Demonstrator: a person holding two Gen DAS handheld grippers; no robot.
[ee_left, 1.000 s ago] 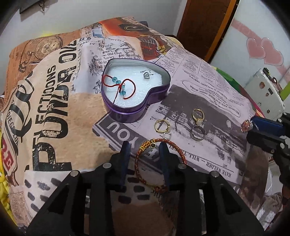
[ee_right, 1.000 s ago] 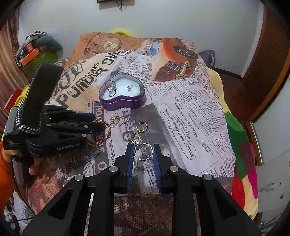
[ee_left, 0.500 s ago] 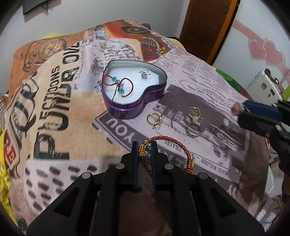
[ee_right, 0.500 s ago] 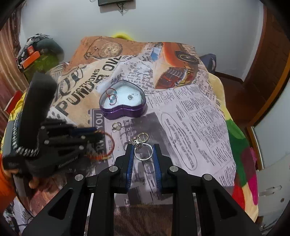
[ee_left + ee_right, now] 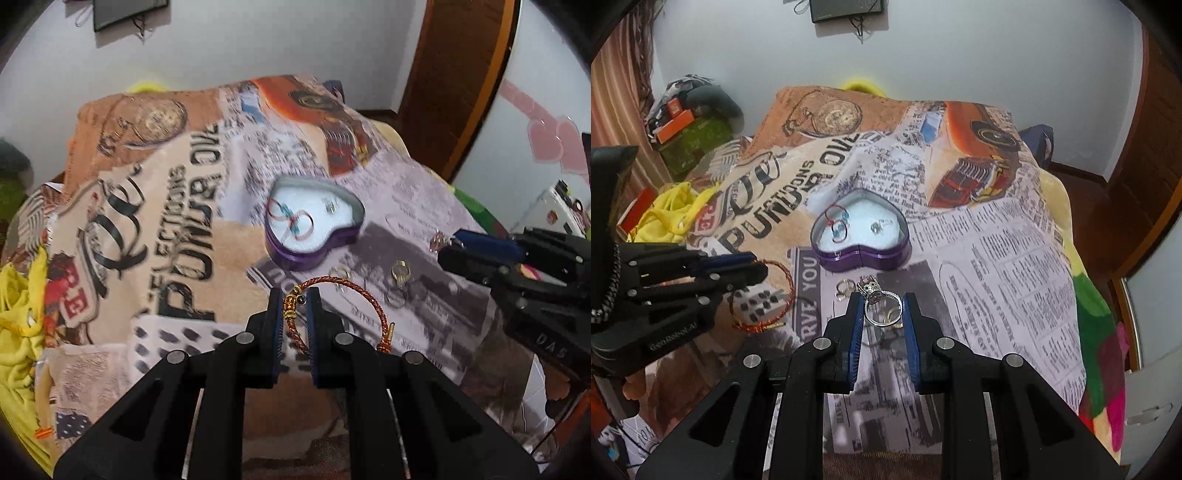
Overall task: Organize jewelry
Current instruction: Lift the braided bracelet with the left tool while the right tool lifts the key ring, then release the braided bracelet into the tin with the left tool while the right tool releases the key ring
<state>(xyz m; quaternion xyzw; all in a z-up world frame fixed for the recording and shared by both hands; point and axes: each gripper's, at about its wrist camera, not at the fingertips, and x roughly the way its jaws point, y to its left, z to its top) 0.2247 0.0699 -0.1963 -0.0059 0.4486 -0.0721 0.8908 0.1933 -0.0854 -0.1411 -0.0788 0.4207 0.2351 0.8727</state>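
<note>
Loose rings [image 5: 843, 287] lie between you and the far heart tin [image 5: 860, 254]. Your left gripper [image 5: 294, 302] pinches the red bracelet [image 5: 347, 295]; your right gripper [image 5: 882, 308] clamps a silver ring [image 5: 881, 312].

1. Two grippers: the left gripper [image 5: 295, 295] and the right gripper [image 5: 882, 306].
2. One braided red-and-gold bracelet [image 5: 369, 295], pinched in the left gripper.
3. One silver ring [image 5: 882, 312] with a decorated top, between the right gripper's fingers.
4. One purple heart-shaped tin [image 5: 860, 254], open, with a white lining.
5. Two pieces inside the tin: one red cord with blue beads [image 5: 837, 226] and one small silver piece [image 5: 878, 226].
6. Loose rings on the blanket: one silver ring [image 5: 843, 288] near the tin and one gold ring [image 5: 400, 271]; others under the right gripper are too hidden to count.
7. One printed blanket [image 5: 997, 258].
</note>
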